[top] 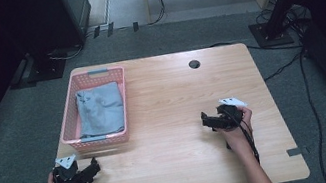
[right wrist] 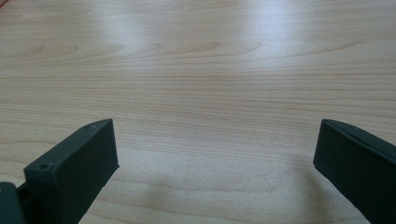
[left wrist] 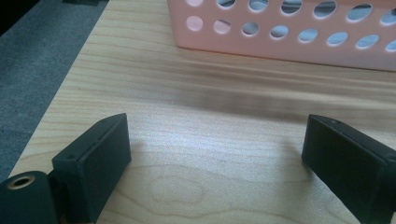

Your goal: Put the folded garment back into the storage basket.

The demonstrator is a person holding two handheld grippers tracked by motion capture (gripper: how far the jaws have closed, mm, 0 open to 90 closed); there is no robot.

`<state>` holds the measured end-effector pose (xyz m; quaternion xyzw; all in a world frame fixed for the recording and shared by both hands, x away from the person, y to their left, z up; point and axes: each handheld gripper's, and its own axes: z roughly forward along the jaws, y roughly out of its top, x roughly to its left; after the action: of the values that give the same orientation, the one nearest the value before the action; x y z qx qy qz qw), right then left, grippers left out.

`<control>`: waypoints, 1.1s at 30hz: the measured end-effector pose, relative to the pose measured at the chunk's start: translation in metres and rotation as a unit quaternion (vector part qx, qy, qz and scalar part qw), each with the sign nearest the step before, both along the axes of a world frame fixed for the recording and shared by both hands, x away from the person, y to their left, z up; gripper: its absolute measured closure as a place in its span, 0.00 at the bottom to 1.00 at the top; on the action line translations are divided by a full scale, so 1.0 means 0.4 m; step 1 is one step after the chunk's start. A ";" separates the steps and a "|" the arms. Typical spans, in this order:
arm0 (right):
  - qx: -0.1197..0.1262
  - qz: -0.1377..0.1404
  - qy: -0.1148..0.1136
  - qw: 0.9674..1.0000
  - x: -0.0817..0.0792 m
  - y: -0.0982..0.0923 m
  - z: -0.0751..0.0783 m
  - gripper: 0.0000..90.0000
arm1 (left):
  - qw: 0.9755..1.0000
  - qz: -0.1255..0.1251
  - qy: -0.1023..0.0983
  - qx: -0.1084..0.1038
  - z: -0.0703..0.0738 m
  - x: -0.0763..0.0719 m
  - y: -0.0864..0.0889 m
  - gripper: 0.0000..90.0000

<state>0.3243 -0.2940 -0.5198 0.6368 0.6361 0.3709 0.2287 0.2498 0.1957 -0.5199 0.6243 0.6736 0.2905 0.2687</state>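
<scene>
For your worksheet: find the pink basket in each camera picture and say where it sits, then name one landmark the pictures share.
High view: the pink basket sits at the table's left, holding a grey cloth.
Left gripper view: its holed wall runs along the top right.
Right gripper view: not in it.
Shared landmark: the wooden tabletop.

Black cables [top: 292, 61] trail across grey carpet [top: 8, 144] beside stands [top: 270, 32].

Bare table [top: 172, 100] lies open; the pink basket [top: 70, 130] blocks its left.
</scene>
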 end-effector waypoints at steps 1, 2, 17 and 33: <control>-0.001 0.000 -0.001 1.000 -0.001 -0.003 -0.001 0.00 | 1.000 0.000 0.000 0.000 0.000 0.000 0.000 0.09; 0.000 -0.001 0.001 1.000 -0.002 -0.006 -0.001 0.00 | 1.000 0.000 0.000 0.000 0.000 0.000 0.000 0.09; -0.002 -0.013 0.005 1.000 -0.013 -0.039 -0.005 0.00 | 1.000 0.000 0.000 0.000 0.000 0.000 0.000 0.09; -0.006 -0.026 0.009 1.000 -0.030 -0.084 -0.005 0.00 | 1.000 0.000 0.000 0.000 0.000 0.000 0.000 0.09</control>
<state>0.3123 -0.3275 -0.5219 0.6553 0.6236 0.3547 0.2363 0.2498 0.1957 -0.5199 0.6244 0.6735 0.2905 0.2684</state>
